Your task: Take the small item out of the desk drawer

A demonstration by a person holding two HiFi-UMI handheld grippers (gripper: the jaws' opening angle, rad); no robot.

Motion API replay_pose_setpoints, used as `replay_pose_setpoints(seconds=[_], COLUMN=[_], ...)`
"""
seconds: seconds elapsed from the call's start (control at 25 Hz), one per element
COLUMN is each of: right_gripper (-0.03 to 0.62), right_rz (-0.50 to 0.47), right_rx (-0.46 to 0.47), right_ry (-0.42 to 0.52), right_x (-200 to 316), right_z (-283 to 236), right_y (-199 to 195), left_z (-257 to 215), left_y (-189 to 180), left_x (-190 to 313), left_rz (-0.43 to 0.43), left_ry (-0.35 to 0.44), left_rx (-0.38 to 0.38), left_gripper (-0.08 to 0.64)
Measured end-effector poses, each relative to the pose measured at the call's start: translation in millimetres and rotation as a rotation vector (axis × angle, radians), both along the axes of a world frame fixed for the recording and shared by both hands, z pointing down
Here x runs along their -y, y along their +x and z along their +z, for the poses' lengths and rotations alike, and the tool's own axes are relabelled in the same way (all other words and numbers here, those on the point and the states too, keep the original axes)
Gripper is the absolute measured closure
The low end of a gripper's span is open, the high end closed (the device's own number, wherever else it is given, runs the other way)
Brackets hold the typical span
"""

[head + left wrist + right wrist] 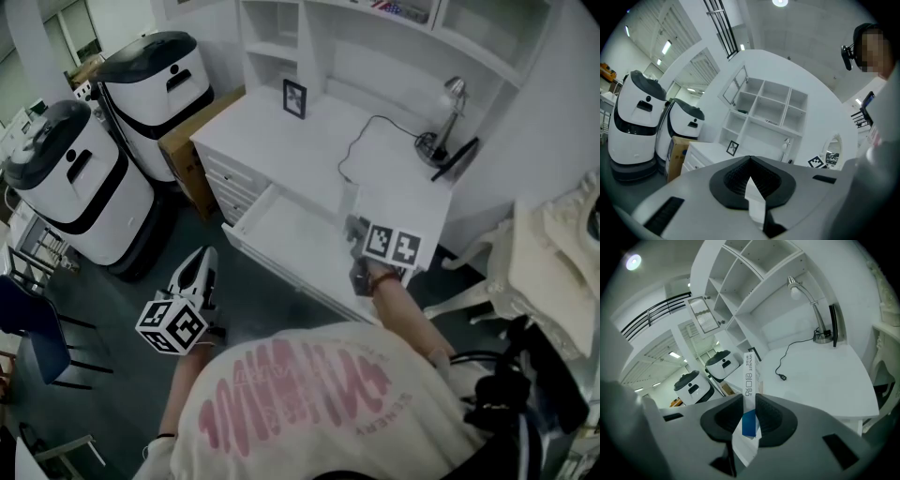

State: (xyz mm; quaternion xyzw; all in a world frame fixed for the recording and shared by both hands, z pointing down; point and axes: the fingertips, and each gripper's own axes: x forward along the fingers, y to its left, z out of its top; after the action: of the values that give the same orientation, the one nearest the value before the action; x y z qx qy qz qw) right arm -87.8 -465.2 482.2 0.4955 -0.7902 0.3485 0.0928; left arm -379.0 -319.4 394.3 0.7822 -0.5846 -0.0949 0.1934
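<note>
My right gripper (749, 397) is shut on a small white-and-blue box (749, 376), which stands upright between the pads above the white desk (820, 371). From the head view, the right gripper (359, 230) hovers at the desk's front edge, over the right end of the open drawer (246, 217). The box itself is hidden under the marker cube there. What shows of the drawer's inside is bare white. My left gripper (200, 265) hangs low to the left of the drawer, over the floor. Its jaws (750, 159) meet at the tip with nothing between them.
Two white robots with black tops (80, 183) (155, 84) and a cardboard box (192, 141) stand left of the desk. On the desk (375, 159) are a picture frame (294, 97), a lamp (448, 117) and its cable (361, 150). A white chair (525, 272) is at the right.
</note>
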Motion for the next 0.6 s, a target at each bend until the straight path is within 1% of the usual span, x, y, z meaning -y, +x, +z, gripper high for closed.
replay_pose_setpoints(seconds=[0.28,0.6], right_gripper=[0.500,0.500], right_rz=[-0.009,-0.014], right_rx=[0.018,0.057], right_ry=[0.114,0.195], right_x=[-8.9,-33.2], right_z=[-46.5,-81.3], right_y=[20.1,63.0], left_z=[-14.4,-17.2], left_y=[23.8,70.1], left_x=[-0.2,-12.7], left_rz=[0.006,0.005], left_ry=[0.034,0.022], left_rx=[0.006,-0.001], left_gripper=[0.531,0.531])
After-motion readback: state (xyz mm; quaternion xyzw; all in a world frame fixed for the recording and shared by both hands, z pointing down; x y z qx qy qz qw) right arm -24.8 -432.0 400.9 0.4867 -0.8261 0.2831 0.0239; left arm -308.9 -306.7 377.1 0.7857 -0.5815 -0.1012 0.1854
